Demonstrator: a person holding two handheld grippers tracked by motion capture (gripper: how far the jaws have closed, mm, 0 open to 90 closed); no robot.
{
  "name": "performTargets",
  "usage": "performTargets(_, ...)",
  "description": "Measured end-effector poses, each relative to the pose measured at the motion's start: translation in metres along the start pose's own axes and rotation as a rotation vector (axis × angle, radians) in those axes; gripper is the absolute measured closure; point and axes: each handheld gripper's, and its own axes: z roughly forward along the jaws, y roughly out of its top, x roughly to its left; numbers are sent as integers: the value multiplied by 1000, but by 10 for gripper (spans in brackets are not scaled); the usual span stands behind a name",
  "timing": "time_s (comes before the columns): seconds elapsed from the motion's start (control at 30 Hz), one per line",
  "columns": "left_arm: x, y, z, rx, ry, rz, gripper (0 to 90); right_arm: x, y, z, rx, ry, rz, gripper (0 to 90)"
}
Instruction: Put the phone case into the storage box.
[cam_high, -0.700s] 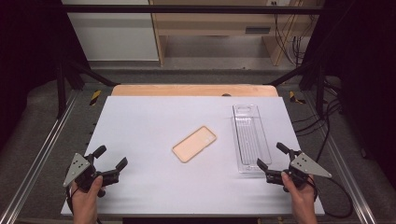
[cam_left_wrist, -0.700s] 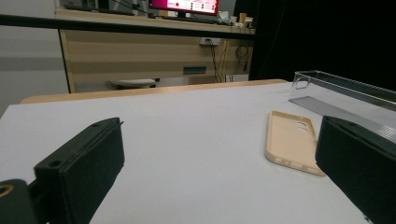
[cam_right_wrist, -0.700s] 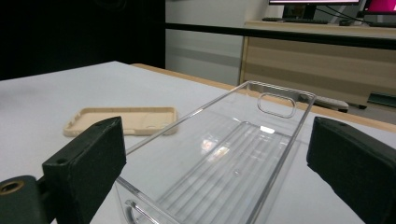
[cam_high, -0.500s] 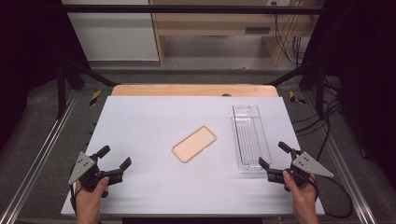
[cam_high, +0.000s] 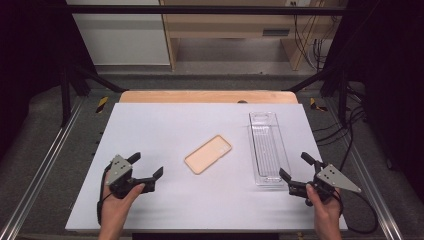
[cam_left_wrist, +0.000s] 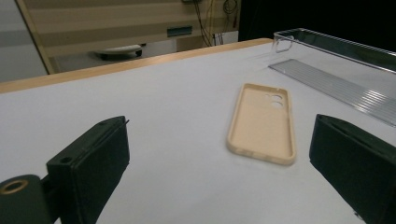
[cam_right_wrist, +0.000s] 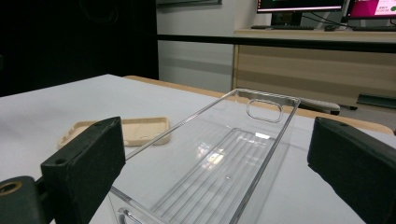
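High view looks down from above; both tool views sit low, close — sharing the phone case (cam_high: 208, 154) and clear tray (cam_high: 267, 149).

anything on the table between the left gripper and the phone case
No. In the high view, only bare white table separates the open left gripper from the beige phone case.

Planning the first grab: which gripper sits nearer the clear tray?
The right gripper: its open jaws are at the clear tray's near end; the left gripper is beyond the phone case.

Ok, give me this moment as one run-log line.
left gripper: open, empty | right gripper: open, empty, at tray's near end | phone case: flat mid-table, hollow up | clear tray: empty, right of case
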Motion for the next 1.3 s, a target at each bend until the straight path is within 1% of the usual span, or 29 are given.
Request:
performTargets(0.03, -4, 2, 6, 10, -11, 12, 44, 0, 0, -1, -2, -1, 0, 46)
performTargets(0.07, -4, 2, 6, 10, -11, 12, 43, 0, 0, -1, -2, -1, 0, 46)
performTargets(0.13, -12, 7, 17, 37, -31, 28, 43, -1, 1, -2, -9, -3, 0, 45)
performTargets(0.17, -20, 11, 28, 82, -36, 34, 43, -1, 1, -3, -13, -4, 13, 44)
performTargets(0.2, -20, 11, 28, 82, -36, 34, 46, -1, 1, -3, -13, -4, 13, 44)
performTargets(0.23, -23, 13, 34, 111, -36, 38, 46, -2, 1, -4, -16, -8, 17, 43)
performTargets(0.3, -28, 17, 48, 147, -58, 49, 51, -3, 0, -4, -16, -6, 19, 43)
performTargets(0.33, -29, 18, 51, 154, -58, 54, 52, -3, 0, -3, -14, -11, 10, 43)
performTargets(0.37, -29, 18, 51, 154, -58, 54, 54, -2, 0, -3, -10, -11, 1, 43)
performTargets(0.43, -29, 19, 57, 166, -60, 56, 57, -2, 0, -3, -6, -10, 0, 43)
performTargets(0.47, -28, 19, 62, 182, -53, 55, 58, -1, 0, -3, -3, -7, -10, 42)
performTargets(0.5, -28, 19, 62, 182, -53, 55, 59, 0, 0, -3, 2, -6, -9, 42)
performTargets(0.57, -26, 16, 71, 218, -43, 56, 63, 0, 0, -2, 4, -12, -16, 42)
performTargets(0.6, -26, 16, 71, 218, -43, 56, 67, 0, 0, -2, 1, -16, -16, 43)
performTargets(0.67, -25, 15, 76, 236, -43, 38, 71, 0, 0, -2, -3, -16, -12, 42)
performTargets(0.7, -25, 16, 78, 239, -43, 38, 71, 0, 1, -2, -2, -16, -15, 42)
performTargets(0.77, -27, 21, 83, 241, -46, 52, 71, 1, 0, -2, -2, -12, -11, 40)
performTargets(0.87, -30, 24, 87, 241, -53, 56, 70, 1, 0, -2, -2, -13, -8, 40)
performTargets(0.9, -34, 27, 91, 239, -66, 61, 68, 1, 0, -2, -2, -14, -11, 40)
performTargets(0.97, -39, 30, 95, 235, -74, 74, 65, 1, 0, -2, -2, -15, -9, 40)
performTargets(1.03, -41, 32, 99, 230, -79, 76, 65, 1, 0, -2, 0, -14, -3, 39)
performTargets(1.07, -41, 32, 99, 230, -79, 76, 65, 1, 0, -2, 0, -13, -2, 37)
performTargets(1.1, -43, 32, 103, 229, -84, 77, 66, 0, 0, -2, 3, -13, -9, 37)
performTargets(1.13, -44, 32, 105, 231, -87, 79, 72, 1, 0, -1, 3, -8, -6, 37)
performTargets(1.23, -46, 30, 110, 240, -87, 91, 79, 2, 0, -1, 8, -6, -18, 38)
performTargets(1.3, -47, 29, 113, 245, -88, 89, 109, 2, 0, 0, 8, -7, -20, 37)
